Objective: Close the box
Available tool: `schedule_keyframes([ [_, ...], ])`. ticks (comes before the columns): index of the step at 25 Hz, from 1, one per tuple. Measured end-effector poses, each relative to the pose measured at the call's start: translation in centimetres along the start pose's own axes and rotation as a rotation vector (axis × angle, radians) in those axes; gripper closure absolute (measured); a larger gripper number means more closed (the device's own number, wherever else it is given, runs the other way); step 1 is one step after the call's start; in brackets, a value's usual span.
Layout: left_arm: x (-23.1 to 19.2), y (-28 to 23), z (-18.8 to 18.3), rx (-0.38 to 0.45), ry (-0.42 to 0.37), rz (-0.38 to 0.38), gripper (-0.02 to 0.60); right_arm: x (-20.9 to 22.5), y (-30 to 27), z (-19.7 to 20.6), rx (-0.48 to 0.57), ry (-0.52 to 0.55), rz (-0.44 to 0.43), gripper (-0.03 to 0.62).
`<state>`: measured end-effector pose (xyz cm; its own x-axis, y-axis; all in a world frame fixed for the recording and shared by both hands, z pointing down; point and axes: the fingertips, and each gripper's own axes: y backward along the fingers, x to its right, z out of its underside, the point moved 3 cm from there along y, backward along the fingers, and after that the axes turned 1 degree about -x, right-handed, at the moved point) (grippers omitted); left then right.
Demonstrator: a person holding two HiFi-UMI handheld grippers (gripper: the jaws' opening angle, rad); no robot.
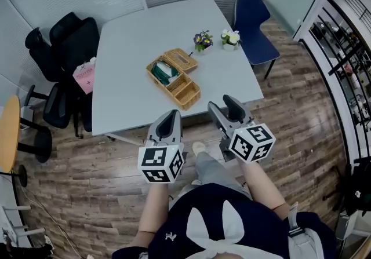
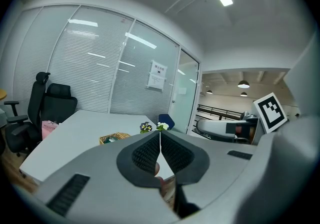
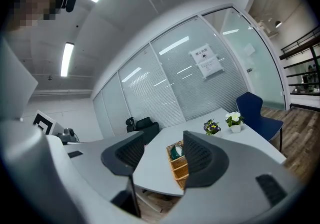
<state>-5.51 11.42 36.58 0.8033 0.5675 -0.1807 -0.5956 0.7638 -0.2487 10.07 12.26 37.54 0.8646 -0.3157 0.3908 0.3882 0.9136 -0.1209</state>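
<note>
Wicker box [image 1: 186, 97] near front edge of table [image 1: 122, 61], flowerpots [image 1: 203, 39] well beyond.

The box [image 1: 189, 100] is woven wicker, rough; the table [image 1: 124, 55] looks smooth, matt, perhaps laminate; the floor [image 1: 295, 107] is glossy wood planks.

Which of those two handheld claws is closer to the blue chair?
Right. The right gripper is held short of the table's near edge, with the blue chair beyond the table's right side. The left gripper sits further left, farther from that chair.
</note>
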Motion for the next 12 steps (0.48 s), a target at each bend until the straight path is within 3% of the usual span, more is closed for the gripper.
schedule_keyframes([
  [12,-4.0,-4.9,-0.9,-0.042,0.019,-0.036,0.555,4.8,-7.2,0.1,-0.089,-0.110,-0.009,0.362],
])
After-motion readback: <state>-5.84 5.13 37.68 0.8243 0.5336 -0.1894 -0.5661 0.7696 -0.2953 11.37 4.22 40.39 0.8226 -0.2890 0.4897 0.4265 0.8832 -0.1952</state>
